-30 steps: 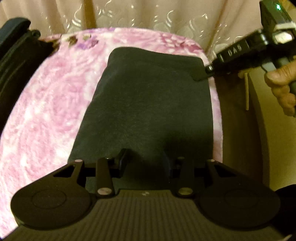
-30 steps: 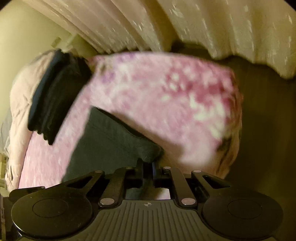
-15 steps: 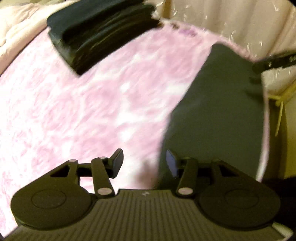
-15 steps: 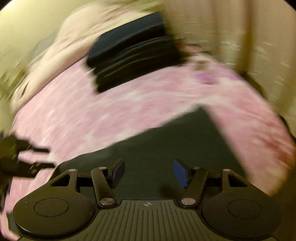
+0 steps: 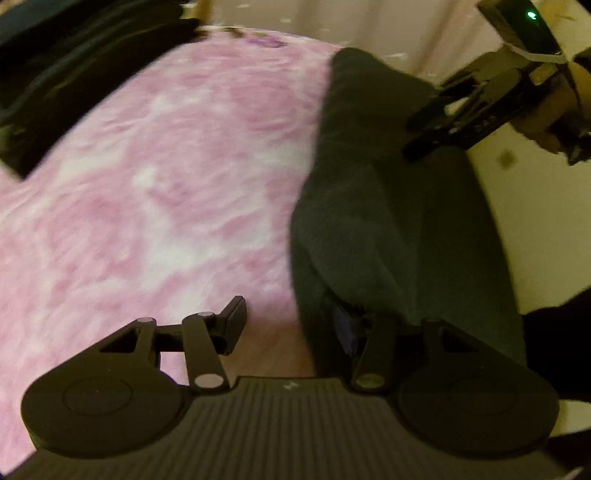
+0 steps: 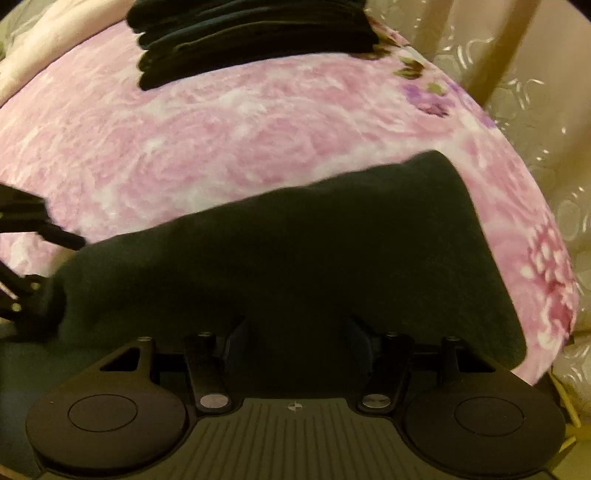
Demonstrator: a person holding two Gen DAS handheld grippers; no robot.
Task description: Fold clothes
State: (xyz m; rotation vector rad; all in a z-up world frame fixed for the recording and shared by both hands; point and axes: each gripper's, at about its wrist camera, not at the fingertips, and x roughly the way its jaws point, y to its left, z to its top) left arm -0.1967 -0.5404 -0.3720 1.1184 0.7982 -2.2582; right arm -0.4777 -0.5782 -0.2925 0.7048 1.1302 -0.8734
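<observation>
On the pink floral blanket (image 6: 229,122) of a bed lies the dark folded garment (image 6: 295,251), a long flat strip close to the blanket's near and right-hand edges. In the left wrist view it runs up the right side of the blanket (image 5: 147,192), its far end near the pale curtain (image 5: 369,22). The left tool (image 5: 291,325) stands at the garment's (image 5: 388,206) near corner with its jaws apart: the left finger (image 5: 234,319) rests over bare blanket, and the right one sits against the cloth edge, partly hidden by a fold. No pad presses the cloth. Its jaws have just been opening. The right tool (image 6: 295,339) hangs low over the garment with its jaws spread wide, having just opened; nothing is clamped between them. In the left wrist view the right tool (image 5: 421,136) reaches in from the upper right, held by a hand (image 5: 550,118), its tips over the garment's far part. A stack of dark folded clothes (image 6: 255,37) sits at the blanket's far edge, well apart from the garment.
</observation>
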